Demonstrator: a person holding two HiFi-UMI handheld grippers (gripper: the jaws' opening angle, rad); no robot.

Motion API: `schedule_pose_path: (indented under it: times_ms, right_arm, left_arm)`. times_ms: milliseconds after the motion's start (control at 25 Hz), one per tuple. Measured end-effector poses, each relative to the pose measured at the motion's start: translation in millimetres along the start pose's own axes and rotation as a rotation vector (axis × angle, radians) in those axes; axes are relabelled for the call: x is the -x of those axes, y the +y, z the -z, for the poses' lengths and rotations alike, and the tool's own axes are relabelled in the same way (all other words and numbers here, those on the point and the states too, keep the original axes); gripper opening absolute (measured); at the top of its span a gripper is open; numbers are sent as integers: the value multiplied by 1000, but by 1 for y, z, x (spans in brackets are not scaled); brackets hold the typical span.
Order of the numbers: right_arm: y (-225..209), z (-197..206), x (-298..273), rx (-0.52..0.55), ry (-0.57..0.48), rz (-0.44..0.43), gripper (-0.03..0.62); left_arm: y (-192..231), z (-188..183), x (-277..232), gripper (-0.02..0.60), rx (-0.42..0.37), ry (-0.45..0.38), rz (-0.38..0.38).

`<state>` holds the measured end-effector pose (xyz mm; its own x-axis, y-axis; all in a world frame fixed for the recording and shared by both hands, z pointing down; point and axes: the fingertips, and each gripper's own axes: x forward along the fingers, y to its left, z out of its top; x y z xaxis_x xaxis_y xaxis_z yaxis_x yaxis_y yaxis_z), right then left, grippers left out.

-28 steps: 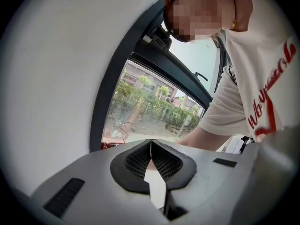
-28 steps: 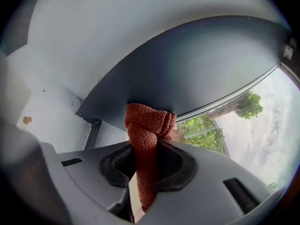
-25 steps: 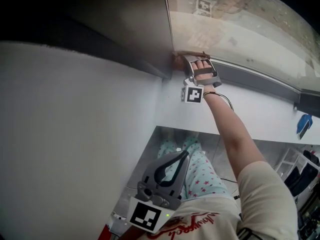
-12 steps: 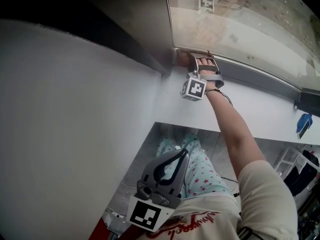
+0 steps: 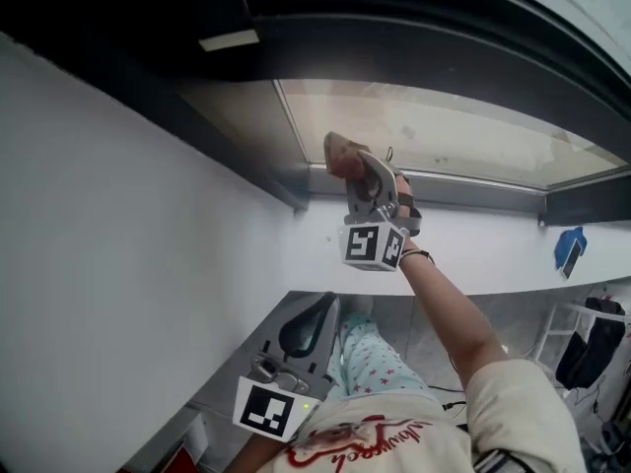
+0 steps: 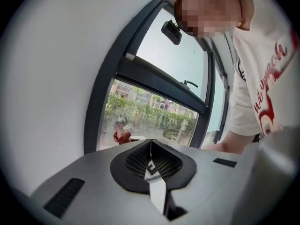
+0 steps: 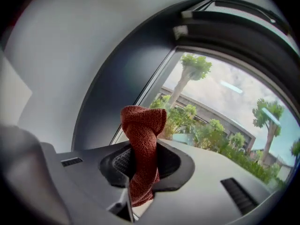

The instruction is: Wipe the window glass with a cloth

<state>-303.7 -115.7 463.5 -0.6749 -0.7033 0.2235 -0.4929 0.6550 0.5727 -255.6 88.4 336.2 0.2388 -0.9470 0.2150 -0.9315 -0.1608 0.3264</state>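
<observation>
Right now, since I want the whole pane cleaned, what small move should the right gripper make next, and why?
Probably press the cloth onto the window glass and sweep right along its lower edge. The right gripper is shut on the cloth at the pane's lower left corner, and most of the glass lies to its right; contact is unclear.

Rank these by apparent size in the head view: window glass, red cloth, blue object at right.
1. window glass
2. red cloth
3. blue object, close to the cloth in size, so this last ranking is unsure.
</observation>
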Motion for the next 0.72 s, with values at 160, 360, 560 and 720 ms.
schedule_pose_path:
  times_ms: [160, 360, 560, 720]
  right_arm:
    - [-58, -68, 73, -138, -95, 88, 81]
    - [-114, -134, 171, -218, -171, 206, 81]
    - [-124, -176, 245, -406, -227, 248, 81]
    - [-108, -198, 296, -502, -295, 264, 81]
  left_arm:
    - [-29, -29, 2, 21, -54, -30, 110]
    - [-61, -80, 16, 21, -130, -85, 231]
    - [-82, -111, 38, 21, -142, -110, 316]
    - [-97, -119, 61, 21, -181, -128, 368]
